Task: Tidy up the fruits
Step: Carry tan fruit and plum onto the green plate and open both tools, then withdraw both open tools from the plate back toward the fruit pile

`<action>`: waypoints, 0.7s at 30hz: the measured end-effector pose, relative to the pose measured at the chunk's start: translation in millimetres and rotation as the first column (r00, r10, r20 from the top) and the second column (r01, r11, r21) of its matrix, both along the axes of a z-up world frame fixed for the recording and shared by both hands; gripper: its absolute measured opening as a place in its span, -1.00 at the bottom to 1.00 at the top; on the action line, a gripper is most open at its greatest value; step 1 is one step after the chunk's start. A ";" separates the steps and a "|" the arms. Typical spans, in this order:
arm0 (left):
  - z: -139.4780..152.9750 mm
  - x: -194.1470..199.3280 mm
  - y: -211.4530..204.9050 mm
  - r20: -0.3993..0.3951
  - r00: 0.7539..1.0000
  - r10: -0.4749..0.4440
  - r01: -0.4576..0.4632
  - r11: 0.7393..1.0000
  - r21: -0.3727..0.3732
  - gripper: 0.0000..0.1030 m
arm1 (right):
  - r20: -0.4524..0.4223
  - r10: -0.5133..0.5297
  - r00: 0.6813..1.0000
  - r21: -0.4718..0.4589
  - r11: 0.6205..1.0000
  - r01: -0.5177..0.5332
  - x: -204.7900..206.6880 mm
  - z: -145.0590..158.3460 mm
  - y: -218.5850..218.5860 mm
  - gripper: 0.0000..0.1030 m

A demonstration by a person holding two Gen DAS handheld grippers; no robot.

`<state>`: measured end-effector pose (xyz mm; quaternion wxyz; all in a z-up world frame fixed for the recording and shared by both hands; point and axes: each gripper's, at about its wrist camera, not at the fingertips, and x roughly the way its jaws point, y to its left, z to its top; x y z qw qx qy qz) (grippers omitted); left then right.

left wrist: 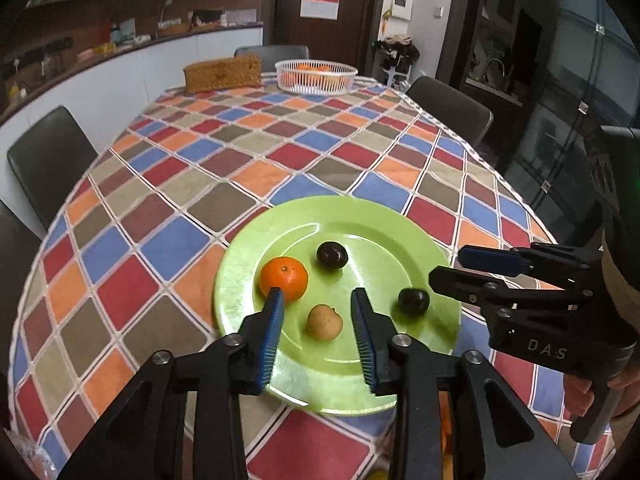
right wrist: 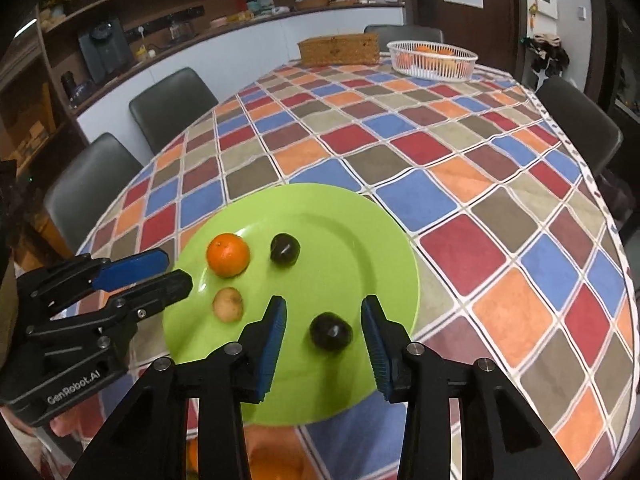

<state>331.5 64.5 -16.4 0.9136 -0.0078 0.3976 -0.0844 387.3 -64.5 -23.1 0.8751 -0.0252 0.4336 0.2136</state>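
Observation:
A green plate [left wrist: 400, 236] [right wrist: 360, 240] lies on the checked tablecloth at the near end. On it are an orange tangerine [left wrist: 284, 279] [right wrist: 228, 255], a small tan fruit [left wrist: 324, 321] [right wrist: 227, 304] and two dark plums [left wrist: 332, 255] [left wrist: 413, 301] [right wrist: 285, 249] [right wrist: 331, 331]. My left gripper [left wrist: 318, 300] is open, its fingers on either side of the tan fruit, above the plate. My right gripper [right wrist: 324, 308] is open around the nearer plum. Each gripper shows in the other view: the right one [left wrist: 448, 268], the left one [right wrist: 176, 270].
A white basket [left wrist: 316, 75] [right wrist: 433, 60] with oranges and a woven box [left wrist: 222, 73] [right wrist: 339, 50] stand at the table's far end. Dark chairs [left wrist: 48, 160] [right wrist: 172, 100] surround the table. More orange fruit [right wrist: 272, 468] lies below the near edge.

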 end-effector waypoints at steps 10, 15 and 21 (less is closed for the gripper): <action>40.7 -57.4 -8.9 0.123 0.992 -0.013 0.011 1.000 0.020 -0.06 | 0.148 0.005 0.989 0.017 1.000 -0.007 -58.7 41.7 -13.5 -0.05; 54.6 -87.3 -10.4 0.168 0.986 -0.002 0.001 1.000 0.007 0.17 | 0.212 0.007 0.977 0.039 0.999 -0.015 -86.2 60.7 -17.1 0.06; 59.1 -118.5 -14.1 0.194 0.981 0.006 -0.008 1.000 0.006 0.29 | 0.266 -0.005 0.964 0.057 0.998 -0.011 -119.5 70.3 -24.5 0.18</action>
